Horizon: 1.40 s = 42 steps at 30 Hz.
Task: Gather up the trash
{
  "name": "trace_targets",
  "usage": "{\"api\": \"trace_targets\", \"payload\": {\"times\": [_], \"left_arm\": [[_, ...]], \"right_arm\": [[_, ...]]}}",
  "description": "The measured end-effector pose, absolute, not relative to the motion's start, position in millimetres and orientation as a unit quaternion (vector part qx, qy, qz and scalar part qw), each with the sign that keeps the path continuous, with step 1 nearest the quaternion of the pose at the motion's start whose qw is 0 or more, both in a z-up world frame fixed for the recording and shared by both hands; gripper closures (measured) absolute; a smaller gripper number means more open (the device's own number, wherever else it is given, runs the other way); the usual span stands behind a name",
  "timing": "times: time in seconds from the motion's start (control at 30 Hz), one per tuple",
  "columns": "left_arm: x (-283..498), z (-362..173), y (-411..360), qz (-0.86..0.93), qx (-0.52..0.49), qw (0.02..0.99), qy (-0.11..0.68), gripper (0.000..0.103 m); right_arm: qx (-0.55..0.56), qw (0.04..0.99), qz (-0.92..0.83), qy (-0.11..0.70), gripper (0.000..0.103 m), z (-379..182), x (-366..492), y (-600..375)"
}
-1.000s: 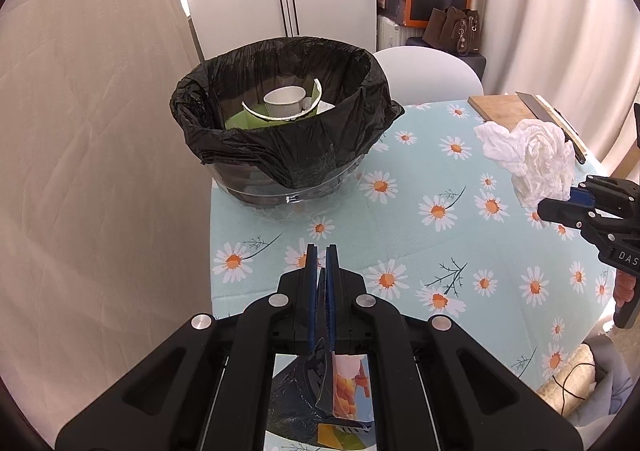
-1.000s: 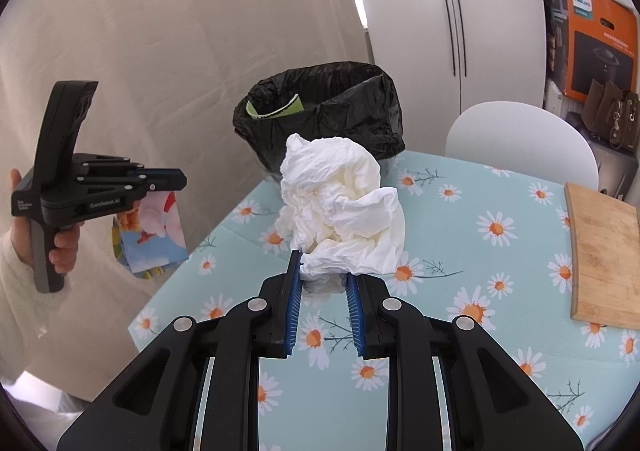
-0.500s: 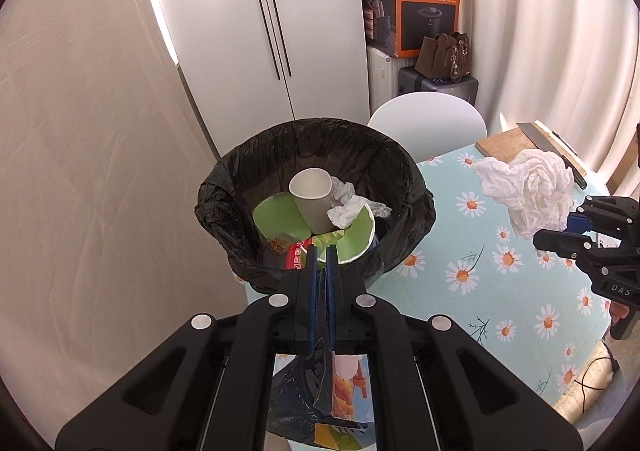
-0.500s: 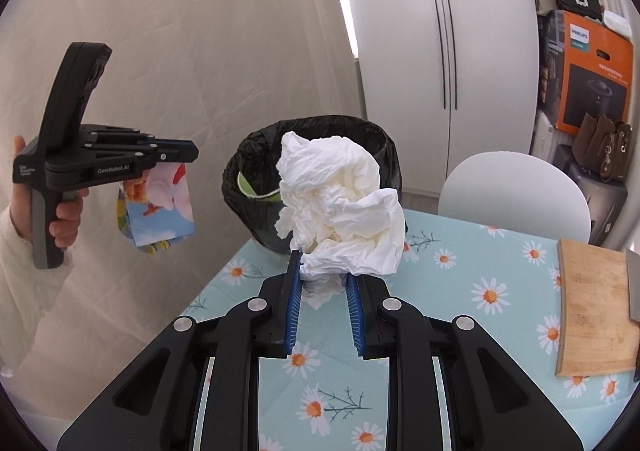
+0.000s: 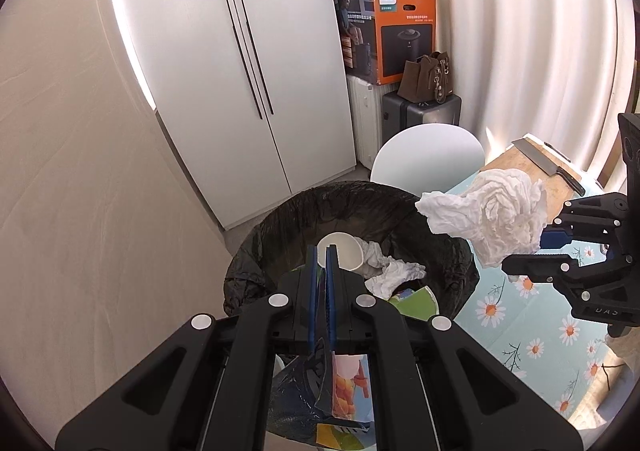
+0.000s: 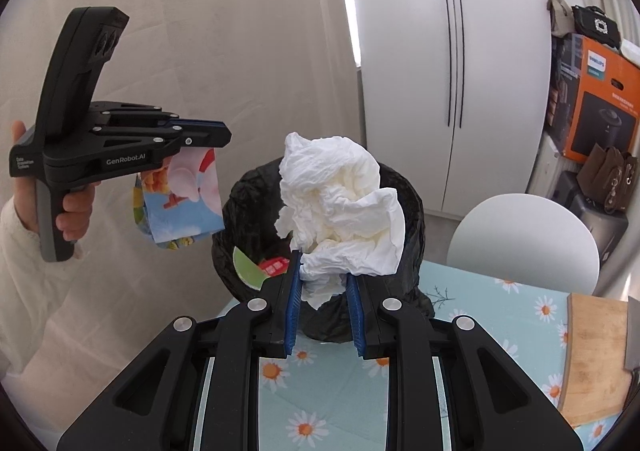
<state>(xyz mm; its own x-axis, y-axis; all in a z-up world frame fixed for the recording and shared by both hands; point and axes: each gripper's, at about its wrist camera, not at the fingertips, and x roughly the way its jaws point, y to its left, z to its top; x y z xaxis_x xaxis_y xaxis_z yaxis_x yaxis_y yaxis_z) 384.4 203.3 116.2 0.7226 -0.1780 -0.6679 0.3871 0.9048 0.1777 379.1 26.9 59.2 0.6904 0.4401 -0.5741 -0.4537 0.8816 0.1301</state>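
Observation:
My left gripper (image 5: 320,251) hangs over the near rim of the black-lined trash bin (image 5: 452,263), shut on a colourful snack wrapper (image 5: 348,383) that dangles below its fingers. From the right wrist view the same wrapper (image 6: 184,199) hangs under the left gripper (image 6: 224,137), left of the bin (image 6: 412,211). My right gripper (image 6: 323,263) is shut on a big crumpled white tissue wad (image 6: 340,203), held just in front of the bin; that wad (image 5: 496,215) reaches over the bin's right rim. Inside the bin lie a paper cup (image 5: 344,251), tissues and green plates.
The bin stands at the corner of a daisy-print table (image 6: 500,315). A wooden cutting board (image 6: 592,355) with a cleaver (image 5: 548,167) lies at the table's right. A white chair (image 6: 524,239), white cabinet doors (image 5: 248,63), and boxes and bags (image 5: 392,31) are behind.
Both grippers rose and moved toward the bin with their loads. The left one went from over the table to above the bin's near rim; the tissue wad now reaches the right rim.

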Motion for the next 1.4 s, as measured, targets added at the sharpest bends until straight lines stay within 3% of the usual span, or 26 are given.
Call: {"api": "trace_targets", "payload": {"times": [0.5,0.83,0.97,1.0,1.03,1.07,1.1,1.13,1.2,1.27,1.4], "left_arm": [[468,65,209,-0.215,0.137,0.897,0.362,0.098],[482,24,208,-0.231,0.133,0.882,0.389,0.098],[480,21,210,-0.227,0.141,0.883,0.385,0.097],[479,21,210,-0.220,0.147,0.885,0.382,0.090],[477,22,212,-0.218,0.150,0.887,0.379,0.083],[474,23,214,-0.219,0.149,0.889,0.374,0.063],[471,25,216,-0.215,0.147,0.892,0.370,0.038],[467,28,218,-0.210,0.142,0.897,0.363,0.030],[460,36,224,-0.214,0.118,0.904,0.352,0.018],[451,42,229,-0.202,0.100,0.912,0.342,0.005],[432,52,234,-0.171,0.082,0.921,0.341,0.006]], "right_arm": [[-0.030,0.904,0.227,0.361,0.083,30,451,60],[-0.034,0.887,0.224,0.402,0.083,7,477,77],[-0.043,0.888,0.216,0.404,0.078,3,481,81],[-0.043,0.890,0.210,0.402,0.073,3,481,81],[-0.042,0.892,0.207,0.399,0.058,3,478,79],[-0.042,0.895,0.204,0.394,0.041,5,476,77],[-0.046,0.899,0.199,0.387,0.036,7,474,75],[-0.050,0.902,0.195,0.381,0.034,10,470,73],[-0.050,0.906,0.190,0.376,0.031,14,464,67],[-0.052,0.910,0.183,0.367,0.021,18,457,60],[-0.048,0.914,0.188,0.356,0.018,25,439,45]]}}
